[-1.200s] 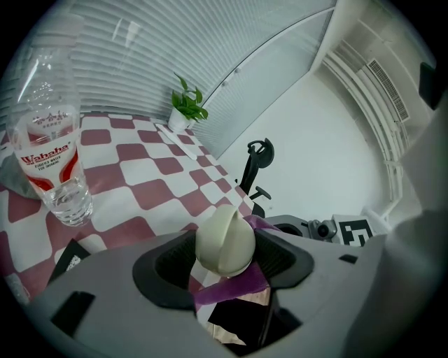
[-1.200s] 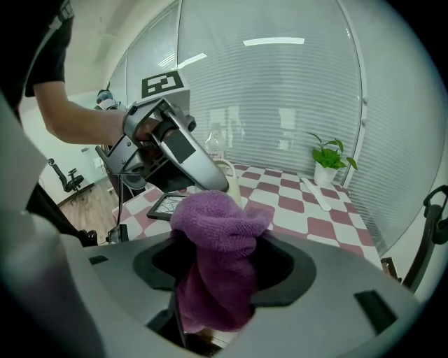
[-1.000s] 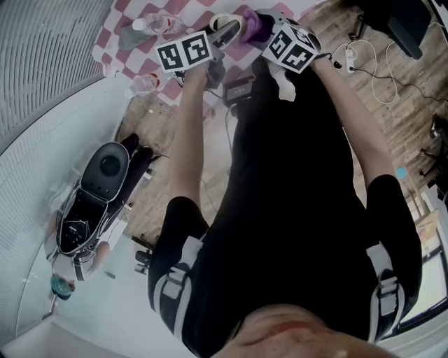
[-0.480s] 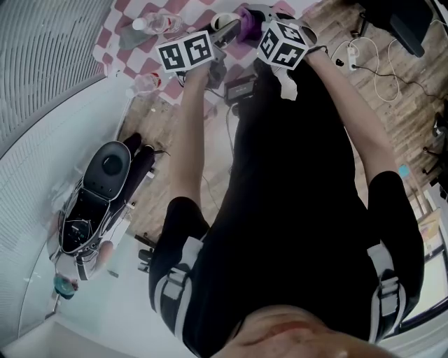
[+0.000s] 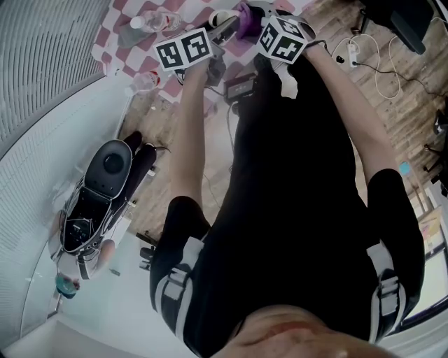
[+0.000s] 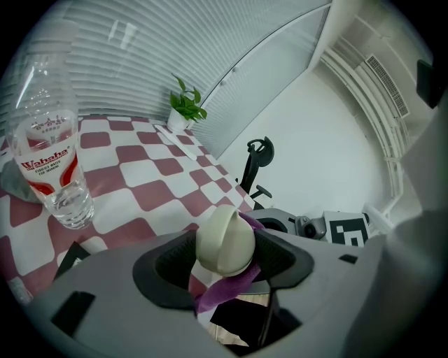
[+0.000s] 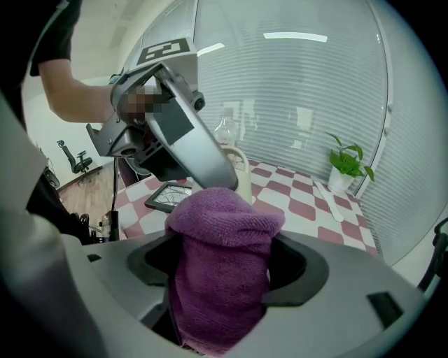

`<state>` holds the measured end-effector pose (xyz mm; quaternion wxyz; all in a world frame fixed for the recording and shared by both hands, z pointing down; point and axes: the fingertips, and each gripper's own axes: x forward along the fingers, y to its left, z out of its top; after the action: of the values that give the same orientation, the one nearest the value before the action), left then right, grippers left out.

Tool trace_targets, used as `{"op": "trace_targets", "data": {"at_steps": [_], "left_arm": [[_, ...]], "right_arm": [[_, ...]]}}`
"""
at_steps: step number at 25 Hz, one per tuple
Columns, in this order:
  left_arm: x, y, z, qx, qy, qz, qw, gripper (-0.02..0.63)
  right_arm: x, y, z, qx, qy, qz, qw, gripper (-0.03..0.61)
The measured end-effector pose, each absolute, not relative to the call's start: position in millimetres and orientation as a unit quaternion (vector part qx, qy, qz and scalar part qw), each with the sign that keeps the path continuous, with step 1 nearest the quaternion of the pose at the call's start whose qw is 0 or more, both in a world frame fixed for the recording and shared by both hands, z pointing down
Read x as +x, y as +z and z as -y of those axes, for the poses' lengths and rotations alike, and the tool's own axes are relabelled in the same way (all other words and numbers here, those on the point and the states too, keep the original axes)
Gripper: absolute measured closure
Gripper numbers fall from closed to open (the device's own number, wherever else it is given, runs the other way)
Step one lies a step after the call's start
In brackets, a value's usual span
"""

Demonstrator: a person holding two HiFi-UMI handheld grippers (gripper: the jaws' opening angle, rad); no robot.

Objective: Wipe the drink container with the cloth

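Note:
My left gripper (image 5: 225, 28) is shut on a cream drink container (image 6: 225, 241), whose rounded top sits between the dark pads. A purple cloth (image 7: 222, 269) stands bunched between my right gripper's (image 5: 250, 19) jaws and fills the gap from pad to pad. Those jaws are opening, with the cloth still between them. In the head view the cloth (image 5: 248, 15) lies against the container (image 5: 221, 19) above the checkered table. A strip of the cloth (image 6: 225, 292) shows under the container in the left gripper view. The container's body is mostly hidden by cloth and grippers.
A clear water bottle (image 6: 47, 164) stands on the red-and-white checkered tablecloth (image 6: 157, 175). A small potted plant (image 7: 344, 166) is at the table's far edge. A dark flat tablet (image 7: 168, 197) lies near the grippers. A black floor machine (image 5: 105, 185) stands at the left on the floor.
Both grippers have shifted slightly farther over the table, the right one edging left toward the container. The cloth stays against the container.

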<state>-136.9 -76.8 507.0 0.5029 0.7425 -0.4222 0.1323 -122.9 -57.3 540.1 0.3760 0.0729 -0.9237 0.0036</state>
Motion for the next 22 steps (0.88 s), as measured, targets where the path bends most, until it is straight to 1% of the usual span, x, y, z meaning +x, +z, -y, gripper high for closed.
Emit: {"op": "trace_targets", "data": {"at_steps": [16,22], "left_arm": [[-145,514,90,0.710,0.111,0.430,0.547,0.331],[-147,517,91,0.688,0.103,0.433,0.573,0.331]], "right_arm": [[-71,598,57,0.133,0.013,0.899,0.418,0.221],[-60,607,58,0.166,0.019,0.897,0.409,0.219]]}}
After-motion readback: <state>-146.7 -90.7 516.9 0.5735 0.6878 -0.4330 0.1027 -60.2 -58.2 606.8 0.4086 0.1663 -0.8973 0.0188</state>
